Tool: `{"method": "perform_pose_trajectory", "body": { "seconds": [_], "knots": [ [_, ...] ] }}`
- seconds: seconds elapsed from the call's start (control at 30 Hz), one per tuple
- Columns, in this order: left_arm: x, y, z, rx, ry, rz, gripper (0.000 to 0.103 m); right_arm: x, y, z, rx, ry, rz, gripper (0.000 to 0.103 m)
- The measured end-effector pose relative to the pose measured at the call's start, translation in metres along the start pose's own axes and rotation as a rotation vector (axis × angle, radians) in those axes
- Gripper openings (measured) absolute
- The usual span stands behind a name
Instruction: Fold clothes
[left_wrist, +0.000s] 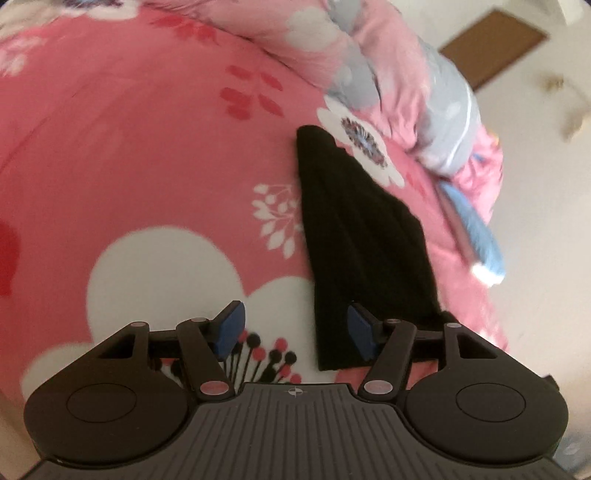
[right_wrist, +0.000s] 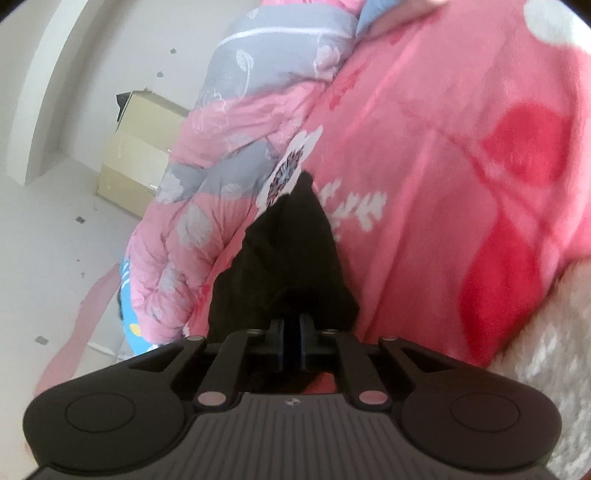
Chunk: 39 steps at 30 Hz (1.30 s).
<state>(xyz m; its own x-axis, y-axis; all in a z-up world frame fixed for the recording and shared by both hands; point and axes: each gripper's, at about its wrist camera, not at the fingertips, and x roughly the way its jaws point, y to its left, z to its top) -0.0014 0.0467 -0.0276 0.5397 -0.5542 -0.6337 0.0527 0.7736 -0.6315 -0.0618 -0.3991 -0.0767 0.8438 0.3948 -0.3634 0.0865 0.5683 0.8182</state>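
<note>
Black garment (left_wrist: 354, 236) is lying folded into a long narrow strip, w/ lengthwise creases, tapering to a rounded tip at the far end. It's stretching straight ahead of the right tool (right_wrist: 291, 343), whose blue pads are pinching its bunched near end; near edge is sitting just right of the left tool (left_wrist: 295, 332).

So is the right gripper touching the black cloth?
Touching. The right wrist view shows the right gripper shut on the near edge of the black cloth, fabric bunched at its pads.
</note>
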Motion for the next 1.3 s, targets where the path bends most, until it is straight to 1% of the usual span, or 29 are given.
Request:
{"method": "perform_pose_trajectory", "body": {
  "seconds": [0.1,0.2,0.3,0.37,0.47,0.57,0.6,0.67,0.7,0.73,0.8,0.87,0.93,1.03,1.13,1.2,1.3],
  "knots": [
    [0.001,-0.003,-0.003,0.028,-0.022,-0.038,0.061,-0.009,0.016,0.008,-0.039,-0.051,-0.006,0.002],
    [0.006,-0.012,-0.006,0.103,-0.020,-0.039,0.061,-0.015,0.022,0.016,-0.054,-0.094,-0.039,0.000],
    [0.008,-0.014,-0.012,0.142,-0.008,-0.037,0.061,-0.020,0.016,0.021,-0.040,-0.120,-0.074,0.000],
    [0.009,-0.014,-0.015,0.152,-0.003,-0.035,0.061,-0.022,0.011,0.022,-0.013,-0.115,-0.078,0.000],
    [0.010,-0.013,-0.019,0.152,0.002,-0.032,0.061,-0.026,0.007,0.022,0.016,-0.086,-0.050,0.000],
    [0.014,-0.011,-0.022,0.147,0.015,-0.020,0.061,-0.025,0.007,0.020,0.021,-0.021,-0.036,0.003],
    [0.015,-0.011,-0.023,0.147,0.019,-0.015,0.061,-0.024,0.008,0.019,0.018,0.000,-0.038,0.005],
    [0.017,-0.013,-0.026,0.160,0.018,-0.002,0.061,-0.019,0.007,0.015,0.017,0.046,-0.054,0.015],
    [0.017,-0.014,-0.026,0.169,0.016,0.003,0.061,-0.017,0.007,0.012,0.013,0.065,-0.062,0.023],
    [0.018,-0.015,-0.027,0.177,0.015,0.009,0.061,-0.015,0.008,0.010,0.006,0.077,-0.069,0.028],
    [0.020,-0.016,-0.028,0.193,0.014,0.019,0.061,-0.013,0.009,0.005,-0.009,0.097,-0.082,0.030],
    [0.021,-0.017,-0.028,0.206,0.014,0.027,0.061,-0.012,0.013,0.001,-0.047,0.105,-0.103,0.030],
    [0.022,-0.019,-0.029,0.219,0.014,0.036,0.061,-0.011,0.022,-0.003,-0.121,0.115,-0.118,0.030],
    [0.023,-0.021,-0.029,0.234,0.015,0.048,0.061,-0.011,0.043,-0.011,-0.290,0.121,-0.151,0.030],
    [0.023,-0.023,-0.030,0.241,0.016,0.059,0.061,-0.011,0.060,-0.016,-0.436,0.102,-0.199,0.030],
    [0.024,-0.024,-0.030,0.242,0.017,0.064,0.061,-0.009,0.064,-0.016,-0.477,0.097,-0.209,0.030],
    [0.024,-0.025,-0.030,0.246,0.020,0.071,0.061,-0.005,0.060,-0.011,-0.474,0.102,-0.217,0.030]
  ]
}}
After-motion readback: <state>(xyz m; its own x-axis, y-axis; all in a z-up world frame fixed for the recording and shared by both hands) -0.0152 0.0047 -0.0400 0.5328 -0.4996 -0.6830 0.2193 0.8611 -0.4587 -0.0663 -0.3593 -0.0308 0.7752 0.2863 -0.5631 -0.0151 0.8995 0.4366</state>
